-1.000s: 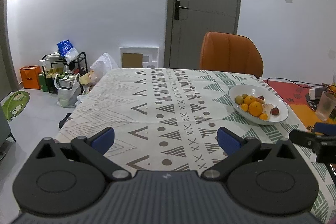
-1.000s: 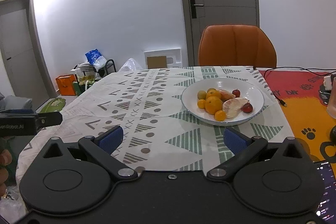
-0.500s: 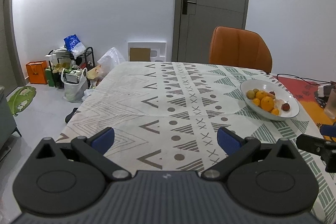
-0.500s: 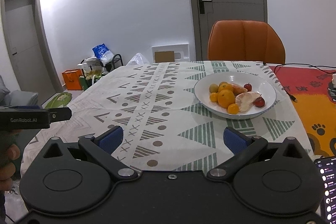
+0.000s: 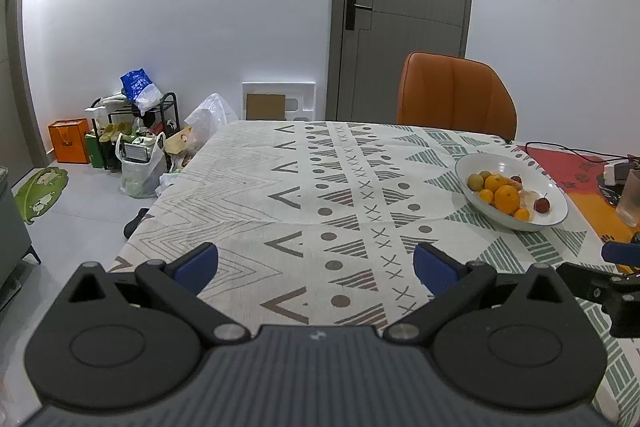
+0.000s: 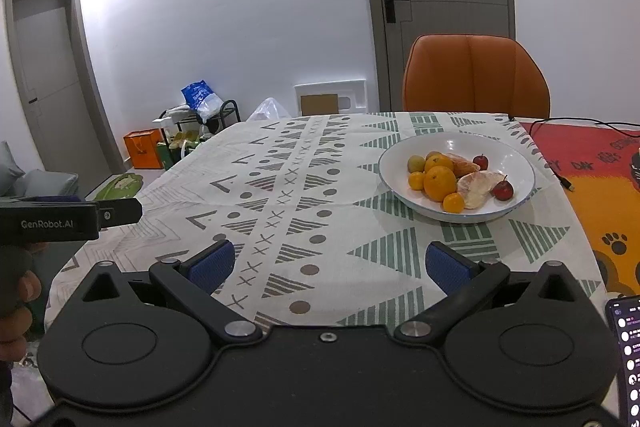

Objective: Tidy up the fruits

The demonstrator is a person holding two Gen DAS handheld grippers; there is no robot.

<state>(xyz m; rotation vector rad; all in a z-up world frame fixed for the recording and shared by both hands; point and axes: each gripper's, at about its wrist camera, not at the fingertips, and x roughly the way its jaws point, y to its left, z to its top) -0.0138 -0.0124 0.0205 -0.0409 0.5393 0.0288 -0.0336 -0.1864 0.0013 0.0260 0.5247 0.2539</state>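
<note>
Table (image 5: 248, 163) under a cream cloth printed with grey, brown and green chevrons, dots and striped triangles fills most of both views; a red-and-orange mat with paw prints (image 6: 600, 187) covers its right end. Behind the far edge stands an orange padded chair (image 6: 476, 75), in front of a grey door with a black handle (image 5: 404, 7) set in a white wall. On the floor to the left lies a clutter of plastic bags, an orange box and a black wire rack (image 5: 132, 135).

The wide white ceramic bowl with a thin dark rim (image 6: 516, 163) sits on the cloth towards the table's right side, near the edge of the mat. It holds the fruit: a large orange (image 6: 440, 183) in the middle, smaller oranges (image 6: 453, 203) touching it, a pale peeled citrus piece (image 6: 478, 189) just beside it, a greenish-brown round fruit (image 6: 416, 163) at the left, and two small red fruits with stems (image 6: 502, 190) at the right.

The left gripper (image 5: 316, 265) hangs above the near left part of the cloth, its blue-padded fingers (image 5: 198, 263) spread wide with nothing between them, well apart from the bowl. The right gripper (image 6: 328, 265) is over the near edge, in front of the bowl, its blue pads (image 6: 212, 263) likewise wide apart and empty. A phone with a lit screen (image 6: 628, 355) shows at the right wrist view's lower right corner.
</note>
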